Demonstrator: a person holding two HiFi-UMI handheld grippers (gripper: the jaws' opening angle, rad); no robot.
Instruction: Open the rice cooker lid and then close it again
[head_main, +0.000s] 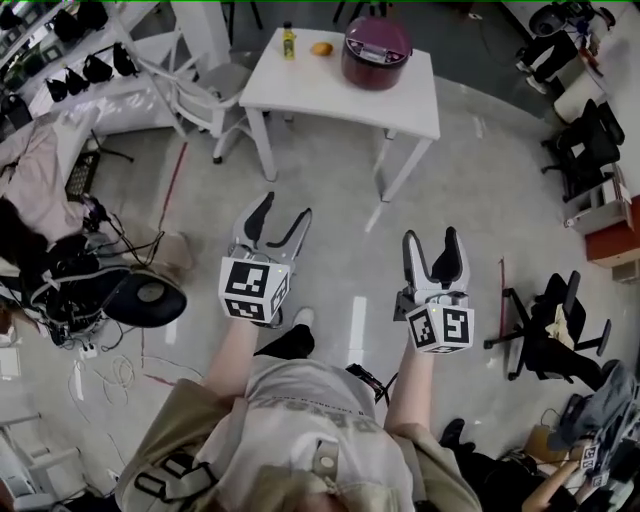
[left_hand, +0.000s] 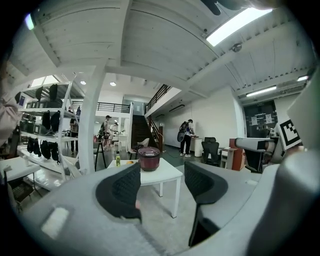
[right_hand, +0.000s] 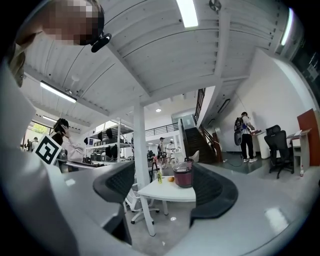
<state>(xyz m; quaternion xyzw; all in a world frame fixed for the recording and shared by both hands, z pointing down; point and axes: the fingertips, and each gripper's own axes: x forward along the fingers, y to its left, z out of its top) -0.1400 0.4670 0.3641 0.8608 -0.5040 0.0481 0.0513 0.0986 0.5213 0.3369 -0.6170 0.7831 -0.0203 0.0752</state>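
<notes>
1. Well short of the table (head_main: 300, 85): left hand-held gripper (head_main: 285, 210) and right hand-held gripper (head_main: 431, 237), both wide, empty.
2. On the table's far right: rice cooker (head_main: 376, 50), lid shut, latch too small to see.
3. Same table, farther left: bottle (head_main: 288, 40), orange fruit (head_main: 321, 48).

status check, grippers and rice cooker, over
Left gripper open, empty. Right gripper open, empty. Rice cooker shut, on table ahead, not reached. Bottle, orange beside it.

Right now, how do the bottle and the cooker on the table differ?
The cooker is squat, wide and maroon; the bottle is slim and yellow-green. In the head view the cooker stands toward the table's right, the bottle toward its left, an orange fruit between them. Both stand upright on the white table.
</notes>
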